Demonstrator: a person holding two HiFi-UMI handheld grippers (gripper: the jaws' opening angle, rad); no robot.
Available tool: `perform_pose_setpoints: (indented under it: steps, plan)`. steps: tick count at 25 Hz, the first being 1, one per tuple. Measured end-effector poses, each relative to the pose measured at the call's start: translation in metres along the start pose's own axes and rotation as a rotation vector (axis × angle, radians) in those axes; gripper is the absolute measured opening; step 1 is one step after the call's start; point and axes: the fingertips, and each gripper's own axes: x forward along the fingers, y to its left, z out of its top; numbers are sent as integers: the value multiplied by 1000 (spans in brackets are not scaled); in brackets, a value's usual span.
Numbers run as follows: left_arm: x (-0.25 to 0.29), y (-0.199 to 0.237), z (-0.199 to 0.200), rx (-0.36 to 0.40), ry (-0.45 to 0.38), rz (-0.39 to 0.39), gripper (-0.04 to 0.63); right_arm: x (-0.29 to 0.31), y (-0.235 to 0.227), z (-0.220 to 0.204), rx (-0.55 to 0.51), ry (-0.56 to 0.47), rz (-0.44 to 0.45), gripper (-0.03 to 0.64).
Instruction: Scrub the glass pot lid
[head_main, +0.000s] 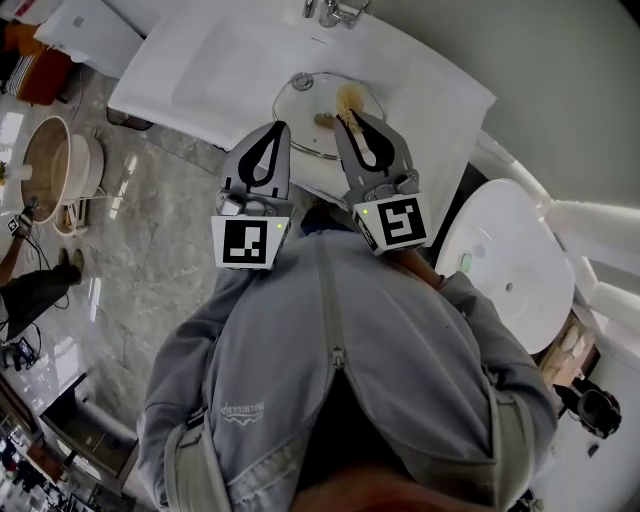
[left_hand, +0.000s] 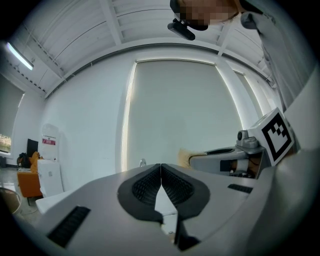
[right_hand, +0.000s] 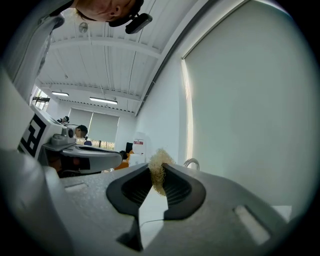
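Words are few. The grey jacket (head_main: 330, 340) has a small print (head_main: 243, 410) on the chest, too tiny to read. A white box with a red label (left_hand: 48, 142) stands far off by the wall, and its letters are just a blur. Each gripper carries a cube with a black and white square pattern and no letters. The glass pot lid (head_main: 305, 105) lies flat on the white counter (head_main: 180, 70), between the tap (head_main: 335, 12) at the back edge and the front edge. The left gripper (head_main: 282, 126) has its jaws pressed tight together with nothing in them, and its tip is over the lid's near rim. The right gripper (head_main: 348, 118), just beside it, pinches a yellow fuzzy scrubber (head_main: 349, 98) that sticks out over the lid. Both grippers hide the near part of the lid. Past the counter's right end sits a white round bowl (head_main: 510, 270). Down on the shiny floor (head_main: 150, 250), by the left end, stands a round tub (head_main: 45, 160).
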Motion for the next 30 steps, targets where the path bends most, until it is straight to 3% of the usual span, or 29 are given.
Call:
perform_pose_setpoints:
  steps: [13,20,25,30]
  plan:
    - [92,13,-10,2,53,-50,8,47,-76,-20,65,19,-56,52]
    - [114,14,-17,9,79,-122,8,51,-88,-28,109,41,-121,52]
    - [130,17,-24,16,101,-206,8,62,-91,-25,50,41,-176,52]
    - [143,23,-33,11,127,-266,8,72,-98,-32,62,73,-228,52]
